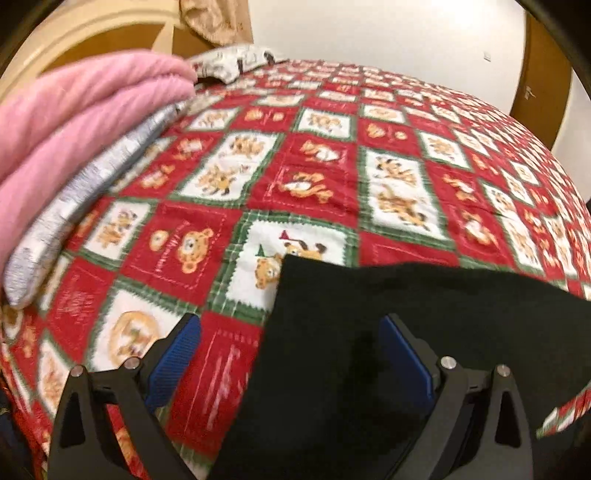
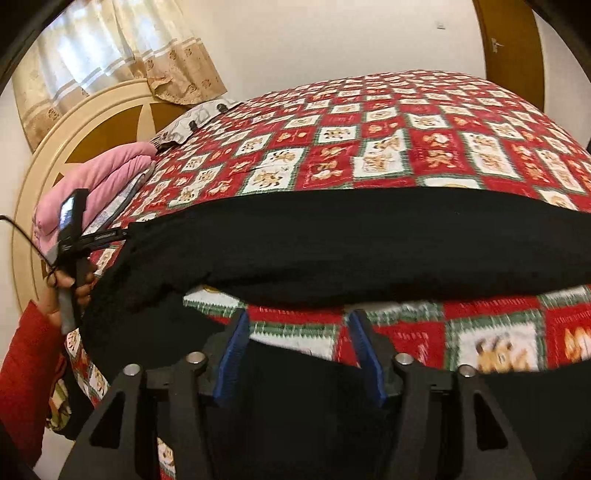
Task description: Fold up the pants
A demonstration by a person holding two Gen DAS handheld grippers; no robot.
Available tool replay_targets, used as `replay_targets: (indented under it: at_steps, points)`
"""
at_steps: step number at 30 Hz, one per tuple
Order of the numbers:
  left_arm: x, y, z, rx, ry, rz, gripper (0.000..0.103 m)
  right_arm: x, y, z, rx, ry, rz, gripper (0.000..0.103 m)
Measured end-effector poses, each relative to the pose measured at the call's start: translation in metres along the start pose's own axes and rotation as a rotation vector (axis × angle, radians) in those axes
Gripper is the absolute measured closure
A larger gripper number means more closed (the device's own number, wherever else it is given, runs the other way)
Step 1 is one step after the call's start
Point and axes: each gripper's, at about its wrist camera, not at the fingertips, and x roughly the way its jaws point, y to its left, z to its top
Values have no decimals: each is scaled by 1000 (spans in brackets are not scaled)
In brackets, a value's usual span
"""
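no readable brand or label anywhere; faint white lettering on the black bar of the left device at left of the right wrist view, too small and blurred to read. cursive stitching on the red squares of the bedspread, also illegible.

left wrist view: left hand-held gripper at the bottom of the frame, blue pads spread wide, nothing pinched. black pants lying across the lower right, one corner of the cloth reaching up to centre, cloth spread over the gap near the right pad and lying between the jaws, not pressed by either pad as far as visible. red, white and green patchwork with bear motifs filling the middle of the frame. folded pink blanket on a grey-white folded layer at upper left. cream headboard behind.

right wrist view: right hand-held gripper at bottom centre, blue pads partly apart, nothing clamped; bare bedspread visible in the gap, black fabric below, around the base of the fingers. pants as a long black band across the middle of the frame, on the bed, left end bunched near the left edge. person's hand in a red sleeve at lower left, holding the handle of the other device. curtain at upper left, brown door at upper right.
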Motion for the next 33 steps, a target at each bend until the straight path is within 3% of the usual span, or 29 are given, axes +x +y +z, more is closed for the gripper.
replay_targets:
  at_steps: [4, 7, 10, 13, 20, 21, 23, 24, 25, 29, 33]
  points:
    - [21, 0, 9, -11, 35, -41, 5, 21, -4, 33, -8, 41, 84, 33]
    - [26, -5, 12, 3, 22, -37, 6, 53, -5, 71, -81, 72, 83, 32]
    - [25, -8, 15, 19, 15, -41, 17, 99, -3, 103, -163, 127, 86, 32]
    - [20, -11, 16, 37, 7, -101, 43, 141, -3, 122, -224, 171, 70, 32]
    - [23, -12, 18, 41, -10, -133, 56, 181, 4, 131, -386, 215, 48, 32]
    - [24, -13, 17, 52, -15, -124, 57, 181, 6, 130, -409, 212, 42, 34]
    - [23, -16, 16, 57, -29, -115, 59, 179, 9, 130, -424, 226, 63, 60]
    - [23, -17, 17, 53, -30, -109, 60, 177, 12, 129, -425, 234, 83, 91]
    - [22, -17, 17, 48, -32, -107, 64, 173, 16, 128, -421, 248, 87, 96]
    - [6, -19, 17, 46, -55, -106, 78, 147, 31, 124, -438, 195, 45, 99]
    - [-37, -11, 12, 41, -158, -133, 79, 86, 41, 123, -410, 75, 91, 99]
